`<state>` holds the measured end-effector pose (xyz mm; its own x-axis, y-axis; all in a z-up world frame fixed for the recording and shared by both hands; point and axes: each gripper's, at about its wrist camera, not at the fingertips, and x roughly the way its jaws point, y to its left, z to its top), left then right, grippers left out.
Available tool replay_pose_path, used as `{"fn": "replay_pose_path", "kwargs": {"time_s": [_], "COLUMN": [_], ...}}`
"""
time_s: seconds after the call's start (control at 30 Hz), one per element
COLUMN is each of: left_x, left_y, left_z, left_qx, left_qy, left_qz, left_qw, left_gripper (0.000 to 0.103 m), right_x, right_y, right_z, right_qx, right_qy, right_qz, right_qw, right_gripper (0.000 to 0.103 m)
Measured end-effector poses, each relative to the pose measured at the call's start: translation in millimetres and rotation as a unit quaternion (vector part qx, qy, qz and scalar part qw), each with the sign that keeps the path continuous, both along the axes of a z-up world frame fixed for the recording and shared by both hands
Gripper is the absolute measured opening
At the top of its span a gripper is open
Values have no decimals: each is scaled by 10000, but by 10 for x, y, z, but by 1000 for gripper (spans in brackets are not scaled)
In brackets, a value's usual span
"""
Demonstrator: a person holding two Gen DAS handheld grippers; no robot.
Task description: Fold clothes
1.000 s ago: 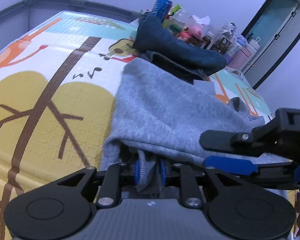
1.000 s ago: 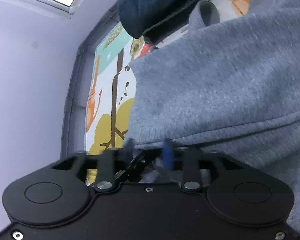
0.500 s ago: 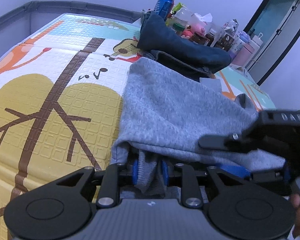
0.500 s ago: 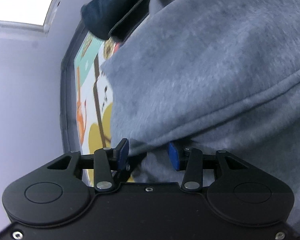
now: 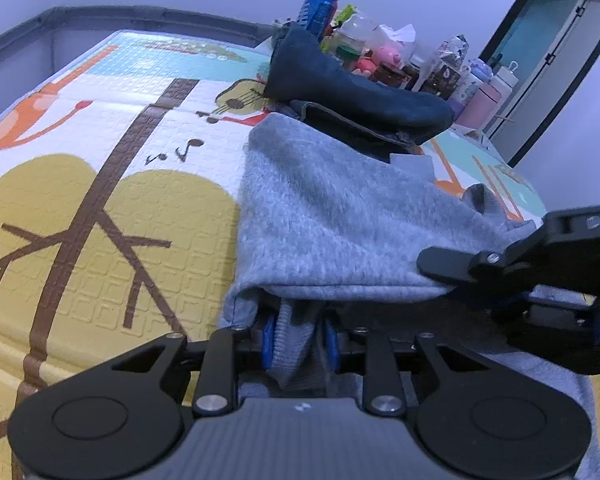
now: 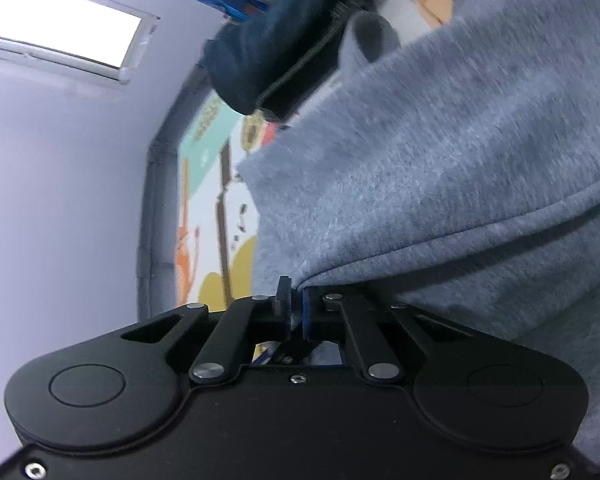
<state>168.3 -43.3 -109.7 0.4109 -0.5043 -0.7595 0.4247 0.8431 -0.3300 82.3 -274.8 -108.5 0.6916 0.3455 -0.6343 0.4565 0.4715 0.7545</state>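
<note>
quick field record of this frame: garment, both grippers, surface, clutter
garment: grey sweatshirt, partly folded over on itself
left gripper: jaws shut on a bunched fold of the sweatshirt
right gripper: jaws shut, just closed at the sweatshirt's edge; whether cloth is pinched is unclear
surface: patterned play mat
other clothing: dark denim garment lies behind the sweatshirt
clutter: bottles and toys at the mat's far edge
</note>
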Motion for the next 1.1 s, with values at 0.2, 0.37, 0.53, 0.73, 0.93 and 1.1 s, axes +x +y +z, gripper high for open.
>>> {"fn": "replay_pose_path", "kwargs": {"time_s": [0.2, 0.37, 0.53, 0.73, 0.93, 1.1], "left_x": [38, 77, 10, -89, -232, -367], "left_y": [-84, -50, 29, 149, 198, 252], "left_z": [59, 83, 41, 27, 101, 232], "left_qx": [-19, -67, 75, 175, 384, 560], "left_qy": [-152, -181, -175, -191, -351, -503], "left_qz": [110, 425, 444, 267, 30, -25], "left_qw": [9998, 9989, 9988, 9993, 9986, 9972], "left_gripper": [26, 25, 30, 36, 47, 49], "right_x": [-60, -41, -10, -44, -55, -153], "right_y": [-57, -33, 37, 91, 114, 55], "right_z": [191, 229, 87, -112, -141, 5], "right_qx": [94, 28, -104, -48, -169, -391], "right_qy": [-230, -163, 244, 632, 841, 817], "right_qz": [57, 137, 314, 482, 607, 743], "right_qw": [9997, 9998, 9992, 9968, 9945, 9931], "right_gripper": [4, 4, 4, 6, 13, 30]}}
